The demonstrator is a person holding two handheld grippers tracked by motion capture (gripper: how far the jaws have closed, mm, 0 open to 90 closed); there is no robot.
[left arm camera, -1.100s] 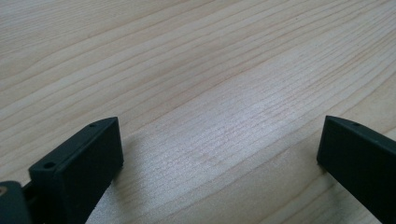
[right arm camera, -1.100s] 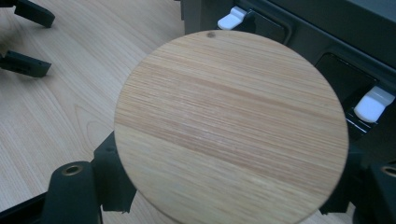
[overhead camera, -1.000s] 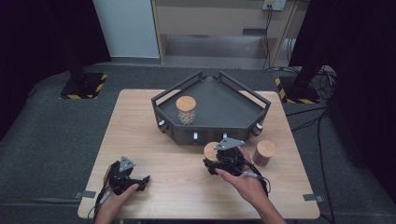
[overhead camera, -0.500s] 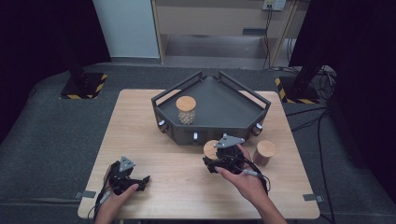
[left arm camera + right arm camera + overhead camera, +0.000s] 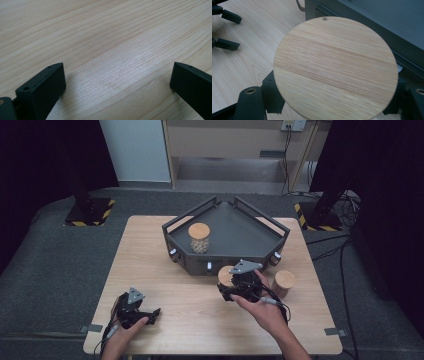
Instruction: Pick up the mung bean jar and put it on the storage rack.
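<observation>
- The right gripper [image 5: 235, 287] has its jaws clamped on either side of a jar with a round bamboo lid [image 5: 335, 68], just in front of the dark grey tray [image 5: 250, 232].
- The left gripper [image 5: 145, 312] rests wide open on the wooden table [image 5: 150, 260], with nothing between its jaws.
- A second lidded jar [image 5: 199, 238] stands in the tray; a third [image 5: 284, 283] stands just right of the right gripper.

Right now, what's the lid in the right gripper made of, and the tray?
Lid: looks like bamboo or light wood, matte, fine parallel grain lines. Tray: probably dark grey painted metal or plastic, smooth, dull sheen; can't tell which. Right gripper is closed on the lidded jar.
</observation>
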